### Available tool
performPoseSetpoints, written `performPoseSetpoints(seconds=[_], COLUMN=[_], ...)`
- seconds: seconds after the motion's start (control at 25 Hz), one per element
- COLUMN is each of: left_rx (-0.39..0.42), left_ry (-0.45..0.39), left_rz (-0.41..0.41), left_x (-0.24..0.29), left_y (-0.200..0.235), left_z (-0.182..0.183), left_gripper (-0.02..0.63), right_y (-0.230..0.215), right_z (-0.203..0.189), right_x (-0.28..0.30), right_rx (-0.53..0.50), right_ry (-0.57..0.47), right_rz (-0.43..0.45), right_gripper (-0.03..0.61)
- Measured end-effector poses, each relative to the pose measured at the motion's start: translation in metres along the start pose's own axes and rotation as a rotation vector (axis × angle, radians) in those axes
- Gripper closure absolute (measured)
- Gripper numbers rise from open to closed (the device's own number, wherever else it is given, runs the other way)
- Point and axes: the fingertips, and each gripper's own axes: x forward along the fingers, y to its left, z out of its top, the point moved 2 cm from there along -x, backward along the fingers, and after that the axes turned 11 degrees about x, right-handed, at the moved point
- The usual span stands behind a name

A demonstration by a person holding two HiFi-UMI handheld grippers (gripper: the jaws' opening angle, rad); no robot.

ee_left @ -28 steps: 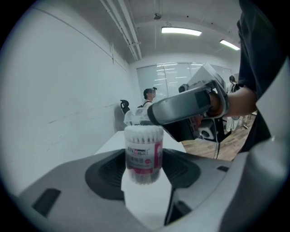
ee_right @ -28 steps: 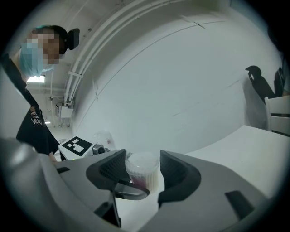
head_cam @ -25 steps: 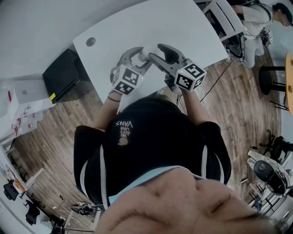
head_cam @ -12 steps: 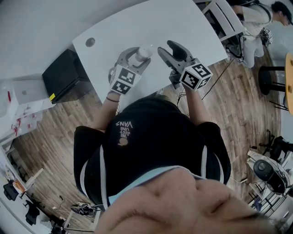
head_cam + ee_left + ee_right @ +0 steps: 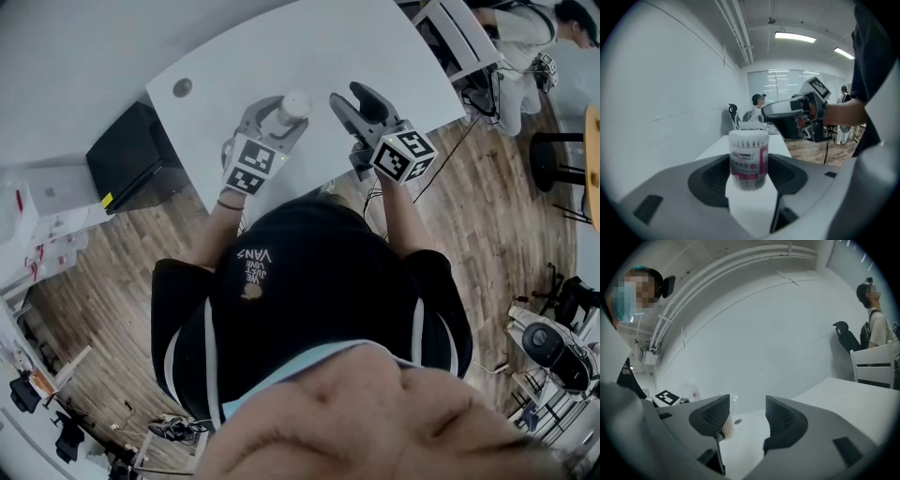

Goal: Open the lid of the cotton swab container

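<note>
White table point(image 5: 309, 47), wood-plank floor point(image 5: 122, 272), white wall point(image 5: 661, 93), ceiling strip lights point(image 5: 795, 37), white chair point(image 5: 876, 366)

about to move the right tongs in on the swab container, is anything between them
Nothing visible does. The left tongs grip the cotton swab container upright, and the right tongs stand open and empty off to its side. In the head view only bare white table lies between them.

Left gripper point(image 5: 281, 114) fingers clamped, right gripper point(image 5: 350, 97) fingers apart.
</note>
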Motion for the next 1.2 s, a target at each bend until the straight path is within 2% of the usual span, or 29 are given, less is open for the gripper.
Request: performPoseSetpoints(seconds=[0.56, 1.2], left_rx=[-0.015, -0.079], left_ry=[0.003, -0.054], left_rz=[0.008, 0.07], left_x=[0.002, -0.012], left_y=[0.003, 0.014], left_z=[0.001, 0.012], left_gripper=[0.357, 0.357], right_y=[-0.002, 0.004], right_z=[0.001, -0.011], right_x=[-0.001, -0.011], right_rx=[0.0, -0.117], right_ry=[0.0, 0.038], right_rz=[0.003, -0.029], right_gripper=[0.33, 0.35])
